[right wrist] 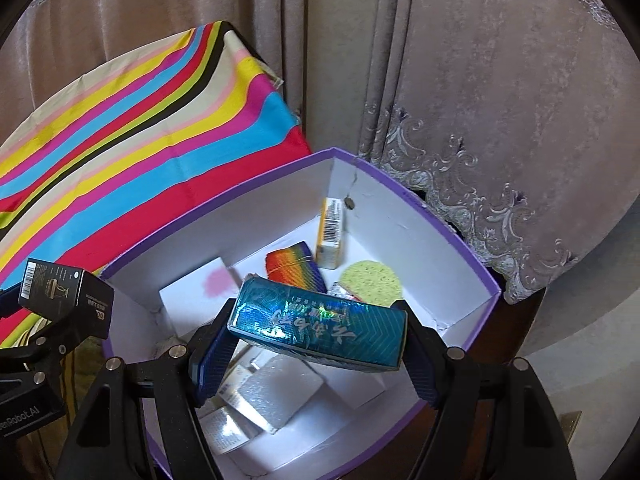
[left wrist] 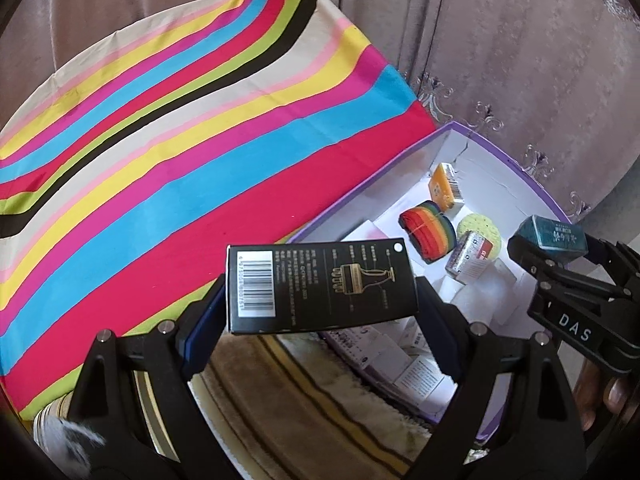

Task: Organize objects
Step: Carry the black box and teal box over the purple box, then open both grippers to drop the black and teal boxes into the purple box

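My left gripper (left wrist: 320,300) is shut on a black box (left wrist: 322,285) with a barcode and gold drawing, held in the air by the near-left rim of the purple storage box (left wrist: 360,178). The black box also shows in the right wrist view (right wrist: 66,296). My right gripper (right wrist: 316,344) is shut on a shiny teal box (right wrist: 320,326), held above the inside of the purple storage box (right wrist: 448,228). The teal box shows in the left wrist view (left wrist: 554,233).
Inside the storage box lie a rainbow cloth roll (right wrist: 294,266), an orange carton (right wrist: 331,232), a yellow round sponge (right wrist: 370,282), a silver packet (left wrist: 470,256) and several white boxes (right wrist: 196,296). A striped tablecloth (left wrist: 180,152) covers the table at left. Curtains (right wrist: 480,80) hang behind.
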The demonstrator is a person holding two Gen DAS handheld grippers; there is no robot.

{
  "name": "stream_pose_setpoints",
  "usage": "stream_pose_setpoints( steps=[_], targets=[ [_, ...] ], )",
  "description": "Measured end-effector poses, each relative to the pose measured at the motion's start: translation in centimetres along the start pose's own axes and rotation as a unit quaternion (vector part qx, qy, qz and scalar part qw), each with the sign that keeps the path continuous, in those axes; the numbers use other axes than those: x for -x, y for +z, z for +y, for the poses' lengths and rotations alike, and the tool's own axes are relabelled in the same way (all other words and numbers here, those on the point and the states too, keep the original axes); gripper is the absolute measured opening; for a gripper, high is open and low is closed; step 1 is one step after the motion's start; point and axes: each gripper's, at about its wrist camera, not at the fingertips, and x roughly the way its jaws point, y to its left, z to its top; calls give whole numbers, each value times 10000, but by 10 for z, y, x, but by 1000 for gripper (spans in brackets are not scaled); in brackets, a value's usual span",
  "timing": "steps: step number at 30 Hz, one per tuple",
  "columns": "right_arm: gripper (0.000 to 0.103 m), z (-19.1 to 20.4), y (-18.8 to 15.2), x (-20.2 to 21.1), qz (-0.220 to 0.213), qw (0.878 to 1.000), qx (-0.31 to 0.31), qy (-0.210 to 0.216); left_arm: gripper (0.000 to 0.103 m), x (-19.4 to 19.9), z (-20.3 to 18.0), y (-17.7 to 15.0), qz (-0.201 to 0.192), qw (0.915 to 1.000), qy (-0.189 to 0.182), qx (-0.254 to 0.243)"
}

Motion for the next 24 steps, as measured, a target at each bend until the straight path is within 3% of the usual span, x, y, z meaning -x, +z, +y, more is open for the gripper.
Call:
stream_pose_setpoints(
  steps=[10, 24],
  targets=[
    [75, -17, 0, -5, 16, 9999, 29, -109, 89, -8, -18, 5, 77, 9998, -138, -158],
    [76, -55, 7, -28, 257, 9989, -287, -250, 89, -33, -37, 20, 372, 9973, -625, -110]
  ],
)
